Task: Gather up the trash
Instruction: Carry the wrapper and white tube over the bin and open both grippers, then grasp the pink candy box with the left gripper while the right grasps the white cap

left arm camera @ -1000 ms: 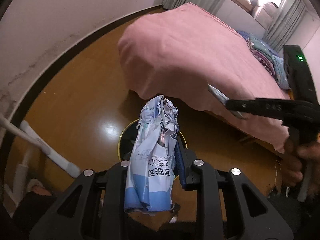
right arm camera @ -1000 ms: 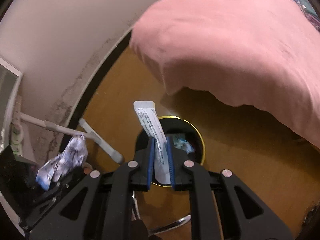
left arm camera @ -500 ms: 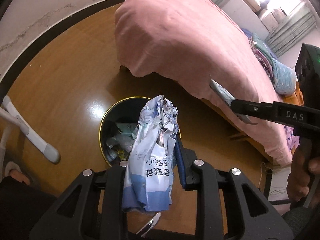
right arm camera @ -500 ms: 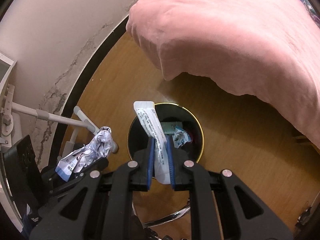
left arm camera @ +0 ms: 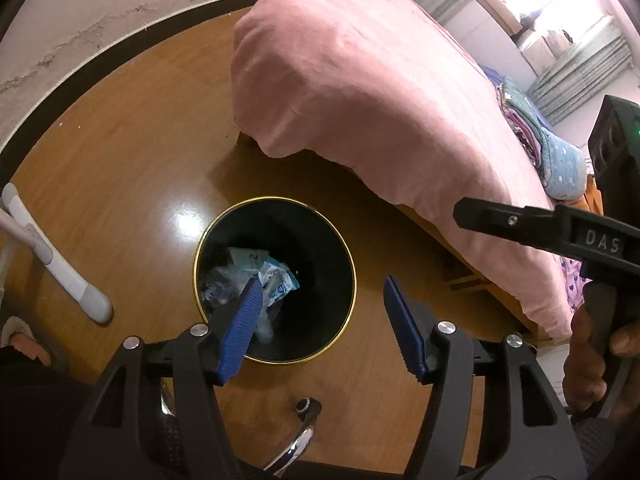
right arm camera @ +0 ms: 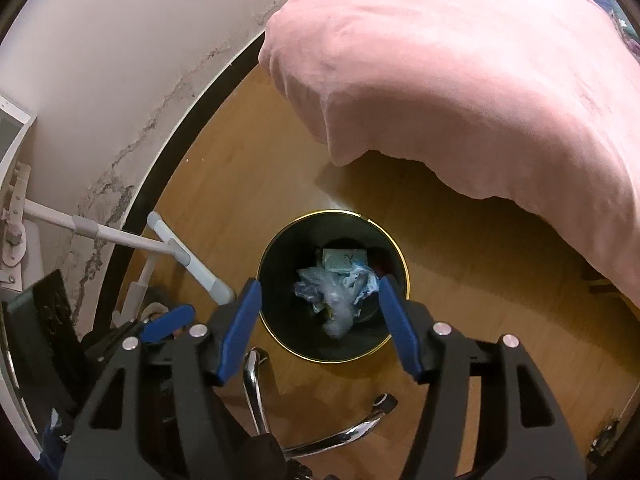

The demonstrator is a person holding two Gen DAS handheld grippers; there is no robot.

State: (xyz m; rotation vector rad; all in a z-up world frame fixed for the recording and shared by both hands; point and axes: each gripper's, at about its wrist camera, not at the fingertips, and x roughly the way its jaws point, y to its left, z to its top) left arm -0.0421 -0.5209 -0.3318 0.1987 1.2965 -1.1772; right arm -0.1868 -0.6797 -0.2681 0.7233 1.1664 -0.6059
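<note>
A black round bin with a gold rim (left arm camera: 348,252) (right arm camera: 276,240) stands on the wooden floor below both grippers. Crumpled wrappers and plastic (left arm camera: 276,276) (right arm camera: 336,288) lie inside it. My left gripper (left arm camera: 320,292) is open and empty above the bin; its blue pad also shows at the lower left of the right wrist view (right arm camera: 168,322). My right gripper (right arm camera: 318,296) is open and empty, directly over the bin. In the left wrist view its black body (left arm camera: 560,228) is at the right, held by a hand.
A bed with a pink cover (left arm camera: 380,92) (right arm camera: 480,80) overhangs the floor just beyond the bin. White rack legs (left arm camera: 60,272) (right arm camera: 192,264) stand to the left by the wall. Chrome chair legs (right arm camera: 256,384) lie below the grippers.
Both grippers have opened. The crumpled blue-and-white packet left my left gripper and the white tube left my right gripper; more trash now lies in the bin.
</note>
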